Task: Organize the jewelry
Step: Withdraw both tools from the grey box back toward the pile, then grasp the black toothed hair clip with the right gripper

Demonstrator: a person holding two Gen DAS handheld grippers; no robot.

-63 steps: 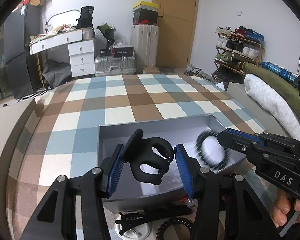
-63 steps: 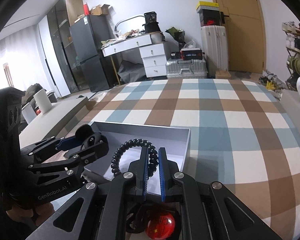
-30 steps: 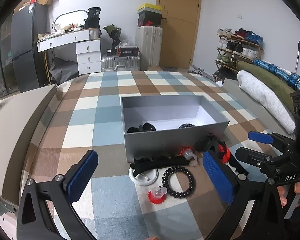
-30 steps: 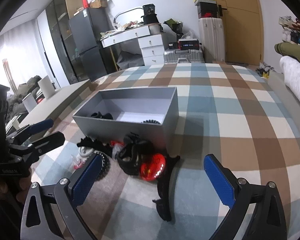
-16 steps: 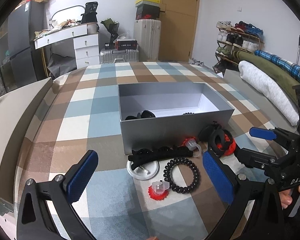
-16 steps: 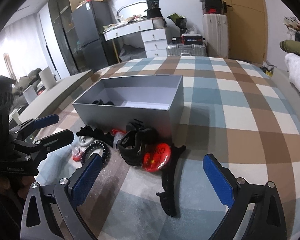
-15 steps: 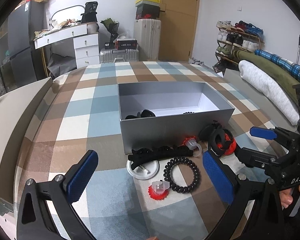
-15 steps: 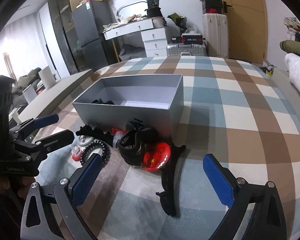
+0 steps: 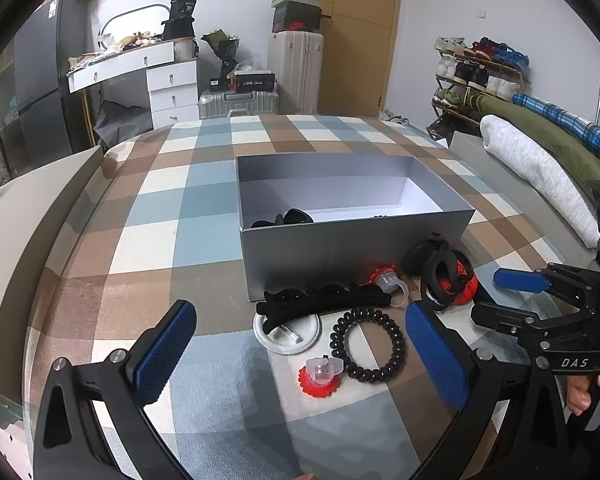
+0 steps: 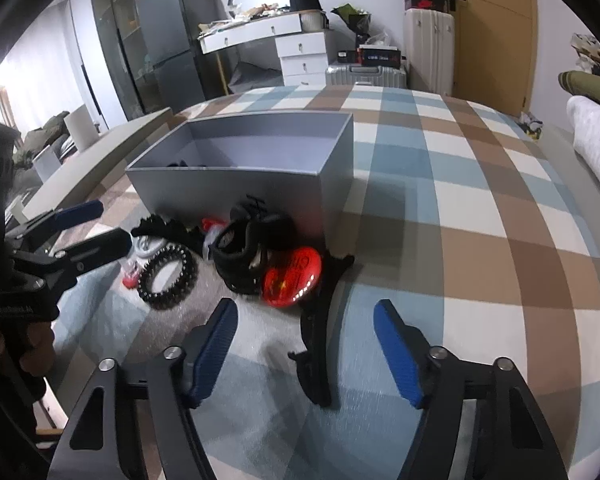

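Observation:
A grey open box (image 9: 352, 240) stands on the checked cloth, with a black claw clip (image 9: 284, 218) and a black coil tie inside. In front of it lie a long black clip (image 9: 324, 302), a black coil hair tie (image 9: 368, 344), a white disc (image 9: 288, 334), two red-and-clear rings (image 9: 320, 374), a black claw clip (image 10: 244, 256) and a red round badge (image 10: 294, 274). A long black barrette (image 10: 318, 340) lies nearest my right gripper (image 10: 306, 354), which is open and empty, straddling it from above. My left gripper (image 9: 300, 356) is open and empty, short of the pile.
The checked cloth covers a table (image 9: 160, 208) with a grey bench edge at the left. A rolled white towel (image 9: 540, 176) and shoe rack lie to the right. Dresser, suitcases and a door stand behind.
Both grippers dropped the claw clip and coil tie into the box, opened and pulled back. In the last half second the right gripper has lowered toward the barrette; the left has hardly moved.

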